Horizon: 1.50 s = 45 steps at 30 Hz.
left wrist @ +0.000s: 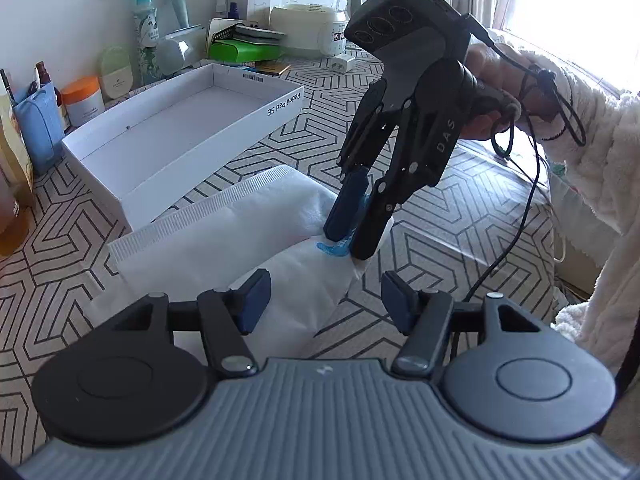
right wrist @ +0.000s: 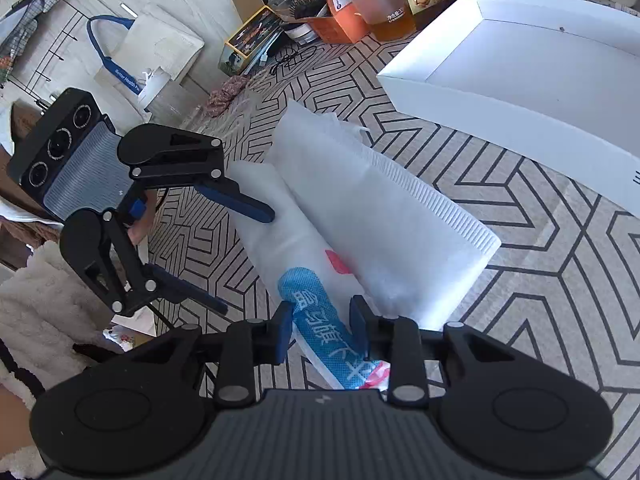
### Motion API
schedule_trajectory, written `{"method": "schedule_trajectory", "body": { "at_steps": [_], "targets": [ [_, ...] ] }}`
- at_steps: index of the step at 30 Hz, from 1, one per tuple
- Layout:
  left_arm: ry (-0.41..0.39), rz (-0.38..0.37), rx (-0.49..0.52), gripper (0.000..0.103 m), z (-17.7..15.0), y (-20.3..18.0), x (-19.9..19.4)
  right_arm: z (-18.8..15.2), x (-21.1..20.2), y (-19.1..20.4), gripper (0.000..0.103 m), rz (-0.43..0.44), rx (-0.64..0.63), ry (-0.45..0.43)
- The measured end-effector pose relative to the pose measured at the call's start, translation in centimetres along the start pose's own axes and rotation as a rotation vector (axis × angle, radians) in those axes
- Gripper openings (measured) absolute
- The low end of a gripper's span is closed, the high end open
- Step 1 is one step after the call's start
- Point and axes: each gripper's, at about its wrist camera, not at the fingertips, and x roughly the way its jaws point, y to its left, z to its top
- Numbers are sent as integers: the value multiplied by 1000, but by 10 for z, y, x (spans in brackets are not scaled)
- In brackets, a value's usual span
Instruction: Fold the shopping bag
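Observation:
A white non-woven shopping bag point(left wrist: 224, 232) point(right wrist: 360, 208) lies folded into a long strip on the patterned tablecloth, ribbed seam on top. Its near end carries blue and red print point(right wrist: 320, 320). My right gripper point(left wrist: 348, 240) point(right wrist: 322, 330) is shut on that printed end, pads pressing both sides of the fold. My left gripper point(left wrist: 326, 302) point(right wrist: 245, 262) stands open over the bag's side, jaws wide apart. One of its fingers point(right wrist: 256, 210) lies on the white fabric; the other finger point(right wrist: 200, 298) hangs off the bag's edge.
An open white tablet box point(left wrist: 180, 128) point(right wrist: 520, 72) sits just beyond the bag. Bottles, jars and cartons point(left wrist: 144, 28) crowd the table's back. A black cable point(left wrist: 524, 216) trails from the right gripper, held by a hand in a fluffy white sleeve point(left wrist: 600, 160).

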Motion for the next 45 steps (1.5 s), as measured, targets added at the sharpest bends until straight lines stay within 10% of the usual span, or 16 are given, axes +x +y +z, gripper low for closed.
{"method": "schedule_trajectory", "body": {
  "at_steps": [9, 21, 32, 45],
  "targets": [
    [69, 9, -76, 61, -3, 3, 13, -21, -4, 12, 33, -29, -133, -102],
    [115, -148, -291, 60, 9, 48, 16, -91, 28, 101, 45, -531, -908, -130],
    [83, -226, -384, 60, 0, 65, 14, -70, 18, 69, 28, -371, -601, -211],
    [138, -128, -210, 61, -13, -1, -9, -62, 3, 54, 27, -72, -244, -136]
  ]
}}
